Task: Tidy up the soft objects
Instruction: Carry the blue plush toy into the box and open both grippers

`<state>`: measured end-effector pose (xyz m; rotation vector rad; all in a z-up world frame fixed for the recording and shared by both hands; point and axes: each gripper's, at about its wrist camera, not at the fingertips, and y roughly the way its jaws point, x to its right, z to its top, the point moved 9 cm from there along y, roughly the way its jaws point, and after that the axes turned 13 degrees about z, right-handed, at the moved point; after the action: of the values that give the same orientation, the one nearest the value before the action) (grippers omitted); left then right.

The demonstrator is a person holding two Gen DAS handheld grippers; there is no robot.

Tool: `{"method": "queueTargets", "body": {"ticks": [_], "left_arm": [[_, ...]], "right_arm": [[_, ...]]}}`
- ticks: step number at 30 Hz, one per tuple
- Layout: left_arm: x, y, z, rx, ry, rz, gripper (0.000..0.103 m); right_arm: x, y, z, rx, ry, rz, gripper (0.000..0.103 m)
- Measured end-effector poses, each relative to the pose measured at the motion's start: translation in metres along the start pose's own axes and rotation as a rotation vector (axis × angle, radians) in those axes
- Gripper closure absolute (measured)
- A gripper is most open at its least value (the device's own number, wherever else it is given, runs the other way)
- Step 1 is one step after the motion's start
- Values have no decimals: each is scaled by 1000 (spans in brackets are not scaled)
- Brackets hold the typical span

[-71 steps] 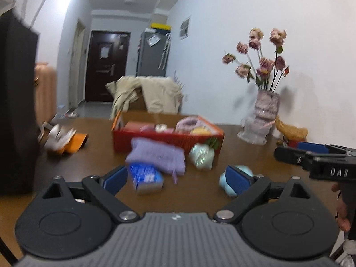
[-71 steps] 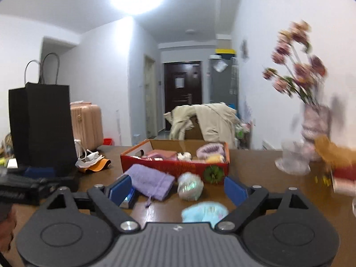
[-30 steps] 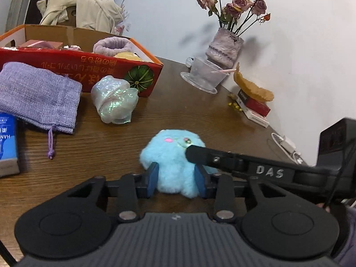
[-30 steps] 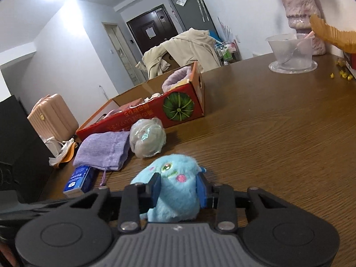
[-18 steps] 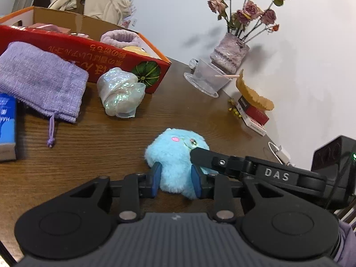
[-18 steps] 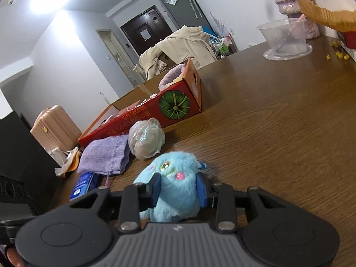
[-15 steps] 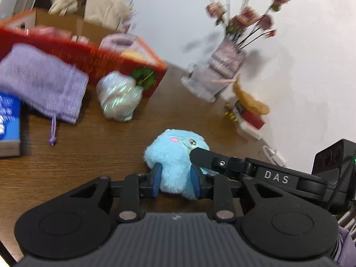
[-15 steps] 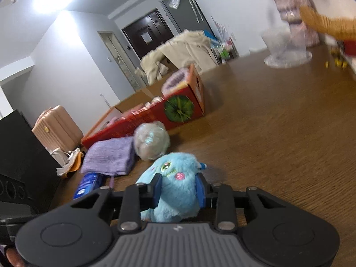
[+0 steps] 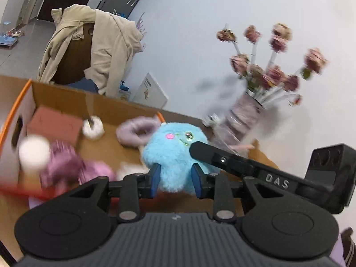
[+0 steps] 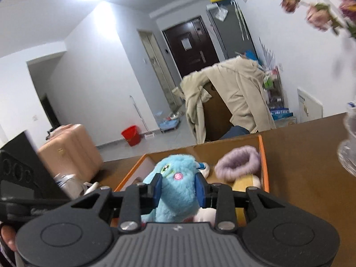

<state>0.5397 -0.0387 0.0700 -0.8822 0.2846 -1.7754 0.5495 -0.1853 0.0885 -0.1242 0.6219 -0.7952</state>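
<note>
A fluffy blue plush toy (image 9: 175, 142) with a pink cheek hangs in the air, gripped from two sides. My left gripper (image 9: 175, 178) is shut on its lower body, blue pads pressed into the fur. My right gripper (image 10: 178, 187) is shut on it too, seen in the left wrist view as a black finger (image 9: 222, 160) across the toy's face. The plush (image 10: 178, 162) hovers over the near edge of the open cardboard box (image 10: 263, 155) with the orange rim. In the box (image 9: 66, 98) lie a purple fluffy ring (image 9: 135, 129), pink soft things (image 9: 64, 164) and a white ball (image 9: 33, 151).
A vase of dried roses (image 9: 244, 113) stands right of the box, with a glass bowl (image 10: 349, 151) near it. Behind the table a chair carries a beige coat (image 10: 233, 93). A black bag (image 10: 22, 162) stands at the left, a pink suitcase (image 10: 71, 149) on the floor.
Both grippers have lifted the blue plush off the table and carried it forward over the box. The purple pouch and shiny ball have dropped out of view.
</note>
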Motion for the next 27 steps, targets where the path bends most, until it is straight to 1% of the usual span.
{"method": "queueTargets", "body": {"ticks": [2,3,4,5,6,7,8,10,11,14,17,21,23,24,25,27], "left_arm": [[-18,30,13,-25,-32,25,73],[-27,49,16,-56,-52,24,73],[-35,64,17,-77,-71,40,74],[-42,78,16,-98,-94,63,75],[-44,91,14,-124,-102,61,77],[-44,102,10,-147,-100,47,82],[-43,108,7,-154,-94,50,87],[-43,114,3,-156,-40,84,86],[-44,112,1,-157,-19,88,86],[-51,97,2,-122,14,125,86],[-55,68,7,-83,34,163,86],[-49,27,14,-20,72,208,84],[-43,3,14,21,108,243,79],[-40,-11,11,42,130,261,74],[-36,-24,6,62,155,268,70],[-29,-51,-10,107,223,270,65]], "right_arm": [[22,39,10,-38,39,-2,72],[34,55,12,-53,53,-22,72],[47,72,11,-74,67,-44,72],[57,84,7,-100,82,-62,72],[68,95,1,-125,87,-97,73],[77,104,-7,-152,87,-139,74],[84,109,-15,-179,81,-162,76],[95,116,-29,-225,44,-226,76],[96,117,-31,-223,25,-234,76],[89,116,-30,-229,-22,-245,76],[82,113,-27,-248,-83,-255,76],[49,82,-6,-194,-179,-253,77],[32,56,4,-168,-203,-243,77],[23,44,7,-161,-216,-242,77],[12,29,10,-148,-234,-243,77],[-8,0,12,-116,-274,-244,76]]}}
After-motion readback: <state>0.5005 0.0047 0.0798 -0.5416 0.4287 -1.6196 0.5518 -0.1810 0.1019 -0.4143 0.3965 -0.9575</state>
